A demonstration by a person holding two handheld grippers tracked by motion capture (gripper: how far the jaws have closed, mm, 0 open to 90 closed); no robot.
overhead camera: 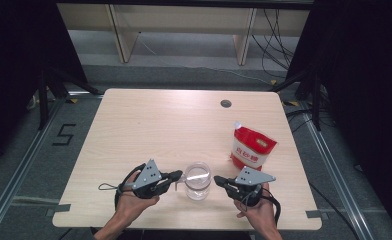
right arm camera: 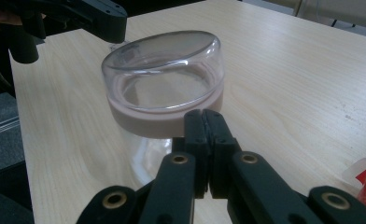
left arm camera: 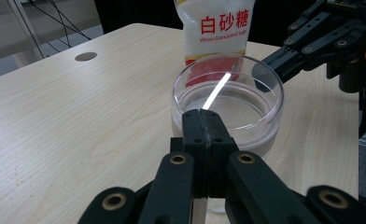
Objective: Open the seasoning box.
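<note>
Left gripper (overhead camera: 176, 176) and right gripper (overhead camera: 218, 180) jaws pressed together, empty, flanking lidded clear jar (overhead camera: 198, 180); sugar bag (overhead camera: 252, 146) near, on table (overhead camera: 149, 125).

A pale wood-grain worktop (overhead camera: 149, 120) with a round cable port (overhead camera: 226, 103) near its far edge was noted on grey carpeted floor (overhead camera: 29, 165). Black curtains (overhead camera: 14, 50) were hung at both sides. Light wooden furniture legs (overhead camera: 124, 35) and loose cables (overhead camera: 279, 35) were observed beyond.
</note>
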